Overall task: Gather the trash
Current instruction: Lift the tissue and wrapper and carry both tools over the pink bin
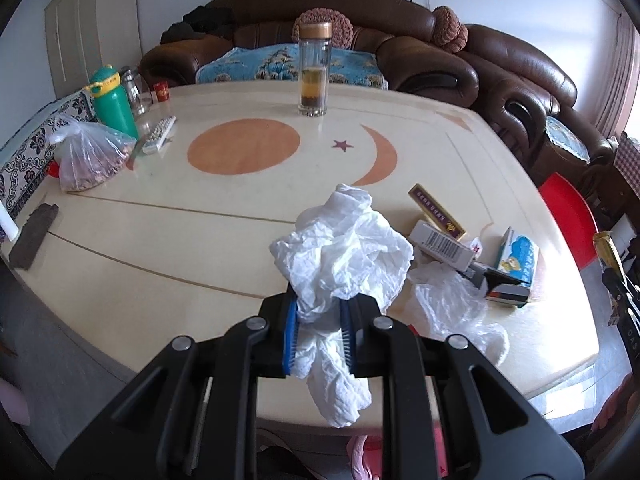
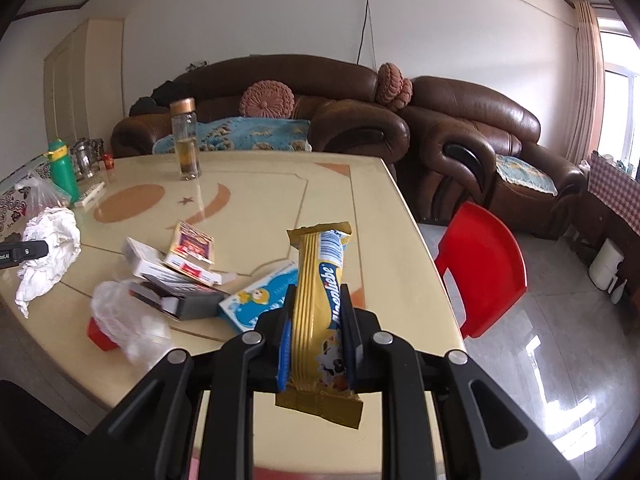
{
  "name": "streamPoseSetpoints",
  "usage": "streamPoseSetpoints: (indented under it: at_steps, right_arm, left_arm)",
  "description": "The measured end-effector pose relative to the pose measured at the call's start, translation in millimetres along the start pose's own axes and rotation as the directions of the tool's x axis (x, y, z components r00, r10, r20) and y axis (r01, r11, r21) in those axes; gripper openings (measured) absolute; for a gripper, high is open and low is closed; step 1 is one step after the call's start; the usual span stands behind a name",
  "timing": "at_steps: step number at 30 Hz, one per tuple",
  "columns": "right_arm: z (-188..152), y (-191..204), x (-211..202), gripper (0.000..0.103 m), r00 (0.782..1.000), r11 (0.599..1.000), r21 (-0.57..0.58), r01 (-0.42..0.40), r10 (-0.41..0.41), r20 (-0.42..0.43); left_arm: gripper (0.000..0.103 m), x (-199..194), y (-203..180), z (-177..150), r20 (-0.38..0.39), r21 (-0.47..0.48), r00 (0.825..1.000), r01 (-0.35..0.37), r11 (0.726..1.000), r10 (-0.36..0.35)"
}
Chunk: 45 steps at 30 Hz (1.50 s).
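Left tool (image 1: 319,322) clamped on crumpled tissue (image 1: 344,252), lifted clear of bench (image 1: 160,240); soft, near weightless, loose tail hanging below the pads, so a pinch through the bunched middle probably holds best. Right tool (image 2: 316,334) clamped across gold wrapper (image 2: 318,280), upright above bench edge; light, crinkly, likely slick foil, best gripped flat across the width. Still lying on bench: clear bag (image 2: 124,320), flimsy and probably slippery, touching stiff, light boxes (image 2: 176,268), easy to take by their narrow sides.
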State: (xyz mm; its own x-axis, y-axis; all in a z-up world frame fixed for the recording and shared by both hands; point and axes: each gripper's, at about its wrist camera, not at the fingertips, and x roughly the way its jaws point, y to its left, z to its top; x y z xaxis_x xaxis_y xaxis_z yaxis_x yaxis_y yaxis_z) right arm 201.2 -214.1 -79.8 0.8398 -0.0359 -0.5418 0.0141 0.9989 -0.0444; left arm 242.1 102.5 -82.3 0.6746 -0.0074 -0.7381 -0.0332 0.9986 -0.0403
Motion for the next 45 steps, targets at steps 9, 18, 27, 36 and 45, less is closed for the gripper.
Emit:
streamPoseSetpoints:
  at_steps: [9,18,27,36,45]
  right_arm:
    - [7.7,12.7,-41.6,0.02,0.998,1.0,-0.014,-0.027,0.027,0.052]
    - [9.1,25.1,-81.5,0.02,0.995,0.998,-0.036,-0.049,0.052,0.09]
    - [2.5,35.1,-114.5,0.02,0.99,0.995,-0.06,-0.083,0.089,0.107]
    - [-6.9,45.7,-146.2,0.02,0.986,0.99,-0.085,-0.11,0.119,0.113]
    - [-23.8,48.1,-169.3,0.02,0.986,0.987,-0.093,-0.128,0.137,0.092]
  left_arm:
    - [0.019,-40.7,-4.2,-5.1,0.05,0.022,0.999,0.013,1.0,-0.014]
    - [0.019,-80.1,-6.5,-15.3,0.103,0.047,0.994,0.027,0.999,-0.032]
    - [0.019,-107.9,-6.8,-36.5,0.109,0.064,0.993,0.046,0.997,-0.053]
    - [0.019,-128.3,-19.0,-61.3,0.1,0.107,0.99,0.088,0.99,-0.099]
    - [0.019,-141.0,-34.8,-81.0,0.086,0.163,0.987,0.117,0.98,-0.133]
